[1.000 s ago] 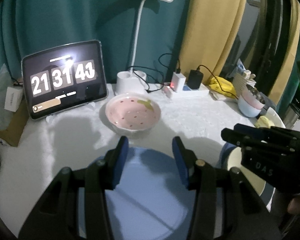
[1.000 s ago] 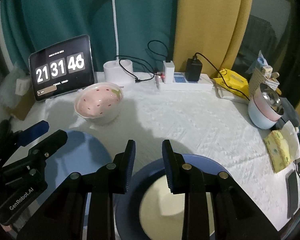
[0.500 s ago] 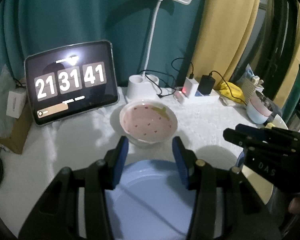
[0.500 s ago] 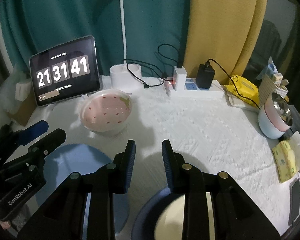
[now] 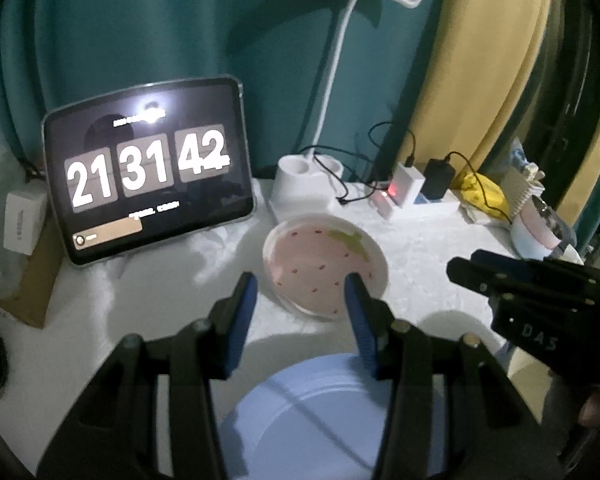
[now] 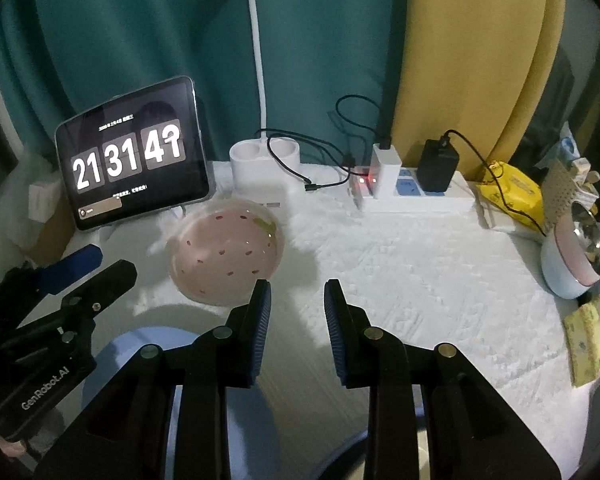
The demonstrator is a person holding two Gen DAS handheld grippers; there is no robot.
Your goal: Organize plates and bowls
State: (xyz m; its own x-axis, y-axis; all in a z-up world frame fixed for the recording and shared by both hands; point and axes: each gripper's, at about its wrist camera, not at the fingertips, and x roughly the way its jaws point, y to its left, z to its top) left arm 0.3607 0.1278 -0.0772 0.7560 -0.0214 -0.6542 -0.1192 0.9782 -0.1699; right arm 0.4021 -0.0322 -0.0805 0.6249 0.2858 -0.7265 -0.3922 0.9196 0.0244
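A pink strawberry-pattern bowl point(image 5: 324, 264) sits on the white tablecloth, also in the right wrist view point(image 6: 226, 254). A light blue plate point(image 5: 312, 420) lies at the front, under my left gripper point(image 5: 300, 300), which is open and empty just short of the bowl. In the right wrist view the plate point(image 6: 140, 356) shows at lower left. My right gripper point(image 6: 296, 304) is open and empty, right of the bowl. A dark blue plate rim point(image 6: 348, 446) peeks out below its fingers.
A tablet clock point(image 5: 148, 168) leans at the back left. A white lamp base point(image 6: 264, 160), a power strip with chargers point(image 6: 412, 192) and a yellow packet point(image 6: 512, 192) line the back. A stacked pink and blue bowl point(image 6: 572, 264) stands at the right edge.
Both grippers have moved back and up from the plates. The blue plates have slid down in view, and the pink bowl now sits between the left fingertips in view.
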